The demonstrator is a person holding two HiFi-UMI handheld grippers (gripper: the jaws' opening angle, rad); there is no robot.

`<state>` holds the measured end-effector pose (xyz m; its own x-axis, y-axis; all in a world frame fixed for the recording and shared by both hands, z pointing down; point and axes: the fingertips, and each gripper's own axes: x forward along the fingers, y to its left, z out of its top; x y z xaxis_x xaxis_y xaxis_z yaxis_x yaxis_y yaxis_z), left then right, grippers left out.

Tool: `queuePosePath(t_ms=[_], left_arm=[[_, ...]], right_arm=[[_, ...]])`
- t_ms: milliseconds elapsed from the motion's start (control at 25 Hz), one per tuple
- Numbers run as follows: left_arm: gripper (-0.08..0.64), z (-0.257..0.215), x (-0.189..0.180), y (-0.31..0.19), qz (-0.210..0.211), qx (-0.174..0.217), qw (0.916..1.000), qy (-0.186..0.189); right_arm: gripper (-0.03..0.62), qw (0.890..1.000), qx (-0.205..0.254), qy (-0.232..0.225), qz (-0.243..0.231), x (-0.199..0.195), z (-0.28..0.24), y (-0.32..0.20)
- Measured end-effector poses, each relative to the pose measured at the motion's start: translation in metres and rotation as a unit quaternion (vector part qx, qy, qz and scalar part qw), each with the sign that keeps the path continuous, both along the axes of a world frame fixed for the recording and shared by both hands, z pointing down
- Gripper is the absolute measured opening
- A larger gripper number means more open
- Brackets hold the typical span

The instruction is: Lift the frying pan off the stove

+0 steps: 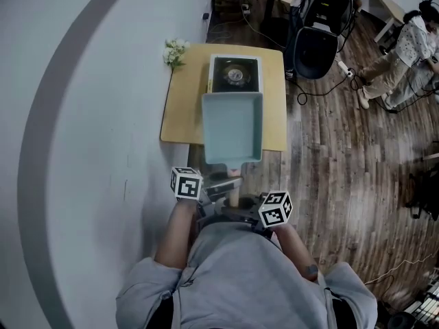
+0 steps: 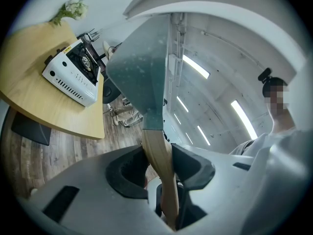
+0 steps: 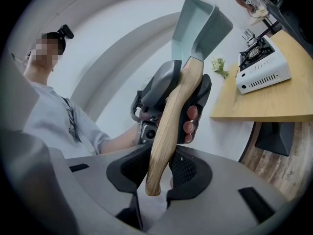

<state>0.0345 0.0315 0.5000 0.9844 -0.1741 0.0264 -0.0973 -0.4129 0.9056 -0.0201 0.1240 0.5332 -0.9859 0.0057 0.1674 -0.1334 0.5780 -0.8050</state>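
A: Where is the pan [image 1: 232, 127] found relative to the fingers?

B: It is held up by its wooden handle [image 3: 177, 102], which is clamped in both grippers. In the left gripper [image 2: 159, 168] view the handle is seen running between the two pads and pressed from both sides, with the pan's base rising just beyond the tips. The right gripper [image 3: 164, 173] is closed on the handle's butt end, so that only a short stub is left below its pads. The left gripper is set higher on the handle, near the pan, and the right one behind it.

A: And the pan against the stove [image 1: 234, 74]?

B: It is carried in the air, off the stove. In the head view its far rim is seen lined up with the stove's near edge. In both gripper views the stove is shown well apart from it, standing on the table [image 1: 180, 108].

A: Which edges are to be noted?

B: The table's near edge is crossed beneath the pan. The stove is set at the table's far end, with bare wood left on either side. Flowers [image 1: 175, 52] are placed at the far left corner.

A: What room is given?

B: A pale surface [image 1: 82, 129] is found to the left, wooden floor [image 1: 343, 163] to the right, and a chair [image 1: 315, 46] stands beyond the far right corner.
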Motion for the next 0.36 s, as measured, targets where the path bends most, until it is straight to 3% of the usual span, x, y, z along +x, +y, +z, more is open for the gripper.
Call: queuePosePath(t_ms=[160, 360], left_arm=[[0.137, -0.020, -0.030, -0.051, 0.008, -0.005, 1.0000, 0.000], [0.137, 0.007, -0.039, -0.067, 0.011, -0.005, 0.9999, 0.001]], right_arm=[[0.104, 1.000, -0.005, 0.004, 0.004, -0.031, -0.020, -0.051], [0.104, 1.000, -0.006, 0.007, 0.005, -0.041, 0.008, -0.067]])
